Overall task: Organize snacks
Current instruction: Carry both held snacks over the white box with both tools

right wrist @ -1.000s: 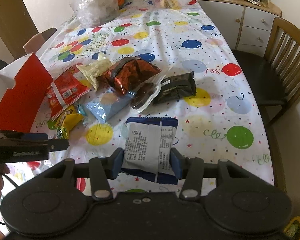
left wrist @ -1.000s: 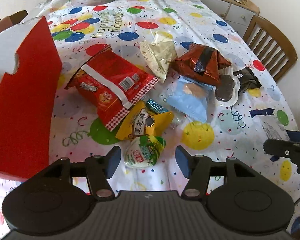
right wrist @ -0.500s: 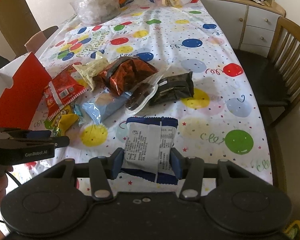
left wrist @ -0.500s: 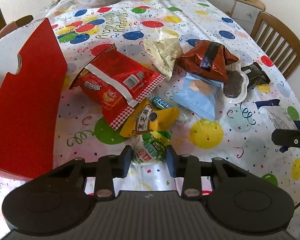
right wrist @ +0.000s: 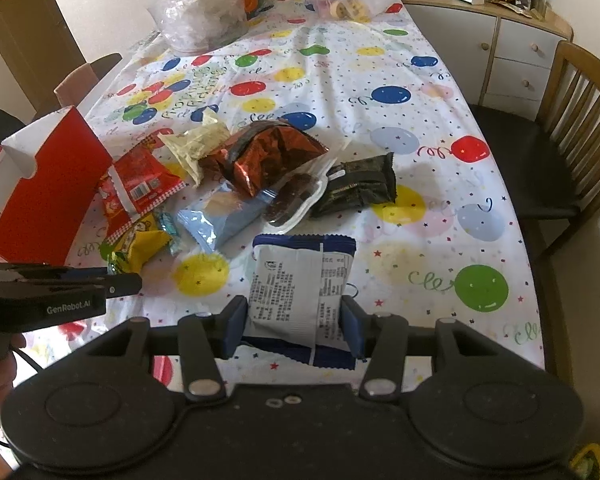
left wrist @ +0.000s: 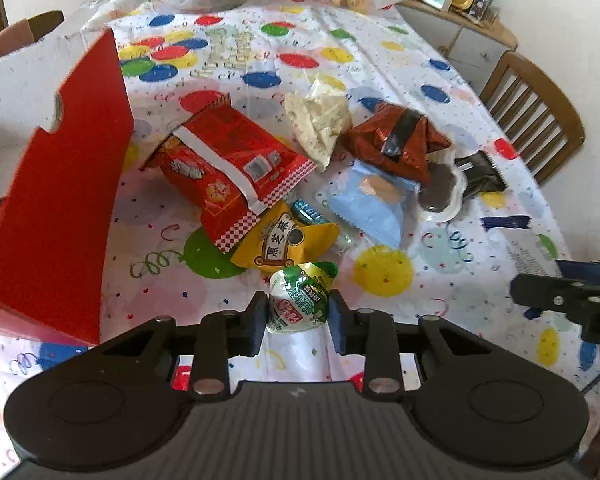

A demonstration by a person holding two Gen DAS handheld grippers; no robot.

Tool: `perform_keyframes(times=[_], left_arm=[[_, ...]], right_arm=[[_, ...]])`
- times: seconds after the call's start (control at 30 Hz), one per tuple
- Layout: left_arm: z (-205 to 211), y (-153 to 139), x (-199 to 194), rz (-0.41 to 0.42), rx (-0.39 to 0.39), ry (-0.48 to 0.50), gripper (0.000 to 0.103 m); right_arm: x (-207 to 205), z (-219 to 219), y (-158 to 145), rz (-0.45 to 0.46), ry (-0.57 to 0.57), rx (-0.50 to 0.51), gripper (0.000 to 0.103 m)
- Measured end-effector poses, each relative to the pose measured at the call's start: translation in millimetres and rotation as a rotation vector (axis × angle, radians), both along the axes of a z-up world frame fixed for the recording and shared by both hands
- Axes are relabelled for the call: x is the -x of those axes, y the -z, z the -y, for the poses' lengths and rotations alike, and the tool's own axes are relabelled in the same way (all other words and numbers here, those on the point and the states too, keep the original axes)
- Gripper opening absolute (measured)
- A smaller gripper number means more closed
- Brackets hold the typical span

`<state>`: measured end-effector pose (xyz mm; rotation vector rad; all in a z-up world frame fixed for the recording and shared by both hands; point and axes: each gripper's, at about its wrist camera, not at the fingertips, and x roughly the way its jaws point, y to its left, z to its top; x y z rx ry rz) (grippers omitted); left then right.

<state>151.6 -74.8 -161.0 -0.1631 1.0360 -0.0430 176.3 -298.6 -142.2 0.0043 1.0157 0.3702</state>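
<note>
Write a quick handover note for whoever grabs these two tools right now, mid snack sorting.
Left tool: jaws have just been closing and now pinch the small green-and-white packet, low over the tablecloth.
Right tool: shut on the blue-and-white packet.
Red box: open, standing at the left; its inside is not visible.
Still loose on the cloth: red bag, yellow packet, light blue packet, cream packet, brown foil bag, black packet.
Done: two packets gripped. Left: likely move both to the box, then the rest.
</note>
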Motion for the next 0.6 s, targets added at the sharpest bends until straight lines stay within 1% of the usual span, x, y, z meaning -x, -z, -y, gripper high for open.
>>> perform_keyframes(times=[0.23, 0.43, 0.6], left_arm=[[-19.2, -31.4, 16.6, 0.03, 0.001, -0.004, 0.031], [-54.3, -58.5, 29.6, 0.055, 0.003, -0.043, 0.031], [-88.1, -80.5, 39.6, 0.088, -0.001, -0.079, 0.031]], right_arm=[[13.2, -18.9, -22.6, 0.034, -0.029, -0.012, 0.048], [23.7, -46.1, -47.4, 0.078, -0.064, -0.028, 0.048], [31.7, -77.9, -68.7, 0.121, -0.112, -0.048, 0.048]])
